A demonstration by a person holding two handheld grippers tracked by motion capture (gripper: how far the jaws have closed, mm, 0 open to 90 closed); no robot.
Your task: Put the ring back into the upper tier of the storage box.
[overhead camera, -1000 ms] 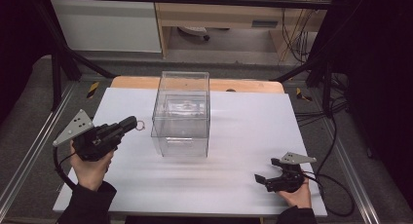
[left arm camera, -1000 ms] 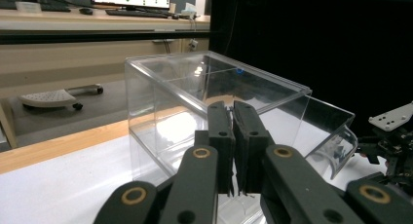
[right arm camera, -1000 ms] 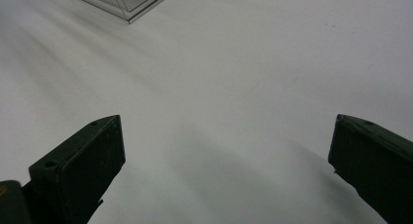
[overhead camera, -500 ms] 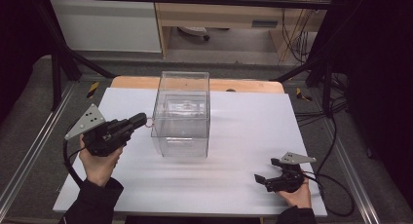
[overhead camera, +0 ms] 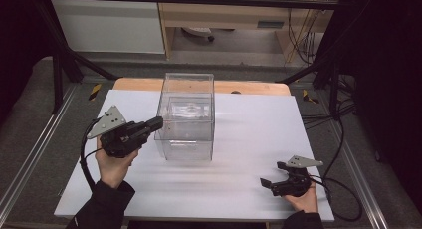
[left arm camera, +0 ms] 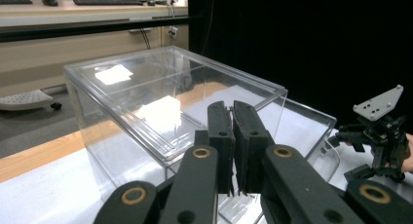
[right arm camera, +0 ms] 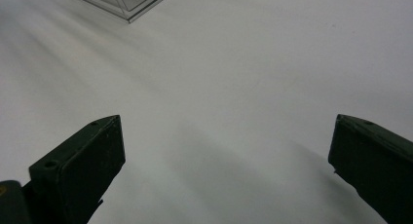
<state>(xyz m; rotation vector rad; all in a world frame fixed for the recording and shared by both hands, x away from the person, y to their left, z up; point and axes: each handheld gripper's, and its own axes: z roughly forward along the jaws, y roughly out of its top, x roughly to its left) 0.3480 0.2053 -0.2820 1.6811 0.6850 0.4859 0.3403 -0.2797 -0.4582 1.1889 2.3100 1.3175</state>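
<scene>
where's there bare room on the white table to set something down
Free: the wide strip between the clear box and the right gripper, and the right side toward the table edge. Tight: the box's left wall, where the left gripper sits.

High view is set above the near table [overhead camera: 249, 199] edge, angled forward and down. Gripper views sit low, close — the clear box [overhead camera: 186, 117] is shared at centre [left arm camera: 160, 112] and upper left [right arm camera: 124, 2].

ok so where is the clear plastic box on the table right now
In the high view the clear plastic box stands near the middle of the white table, toward the far edge, just beside the tips of the shut left hand-held gripper.
</scene>
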